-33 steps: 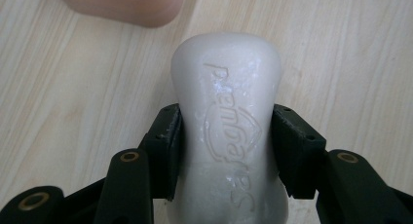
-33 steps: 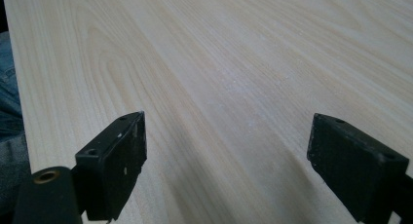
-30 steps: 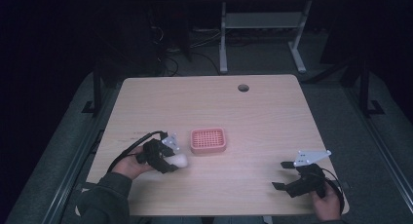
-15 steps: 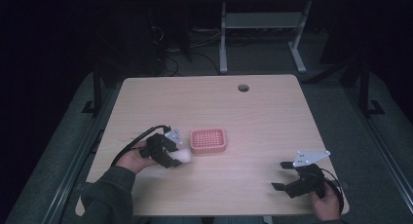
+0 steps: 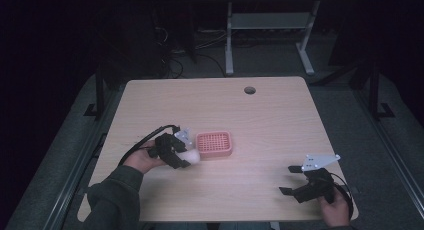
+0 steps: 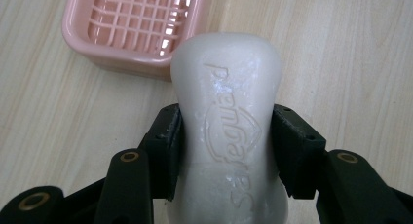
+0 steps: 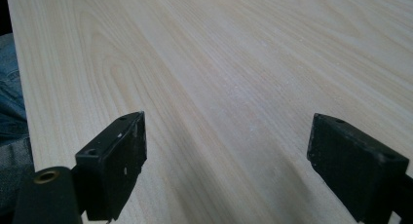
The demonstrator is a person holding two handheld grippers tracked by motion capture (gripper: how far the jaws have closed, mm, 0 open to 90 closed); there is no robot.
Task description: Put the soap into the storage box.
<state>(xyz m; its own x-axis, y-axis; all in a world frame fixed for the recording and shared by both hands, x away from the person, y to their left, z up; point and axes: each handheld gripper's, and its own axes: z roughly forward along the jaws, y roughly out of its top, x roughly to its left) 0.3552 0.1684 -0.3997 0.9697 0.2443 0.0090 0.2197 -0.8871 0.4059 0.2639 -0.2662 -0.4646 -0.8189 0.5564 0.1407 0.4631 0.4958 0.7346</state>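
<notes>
On the left, your left hand-held gripper (image 5: 186, 156) is pinching the white soap bar (image 6: 229, 117) at its narrow waist, and you hold it just beside the near edge of the pink soap dish (image 5: 214, 144) on the table (image 5: 260, 115). So the pick-up seems done; what is left is to carry the soap over the rim and set it inside. On the right, your right hand-held gripper (image 5: 290, 180) is spread wide above bare wood, well apart from the dish.

High view: overhead, facing forward, far above table (image 5: 260, 120). Left gripper view: close on soap dish (image 6: 131, 24), shared with the high view (image 5: 214, 144).
</notes>
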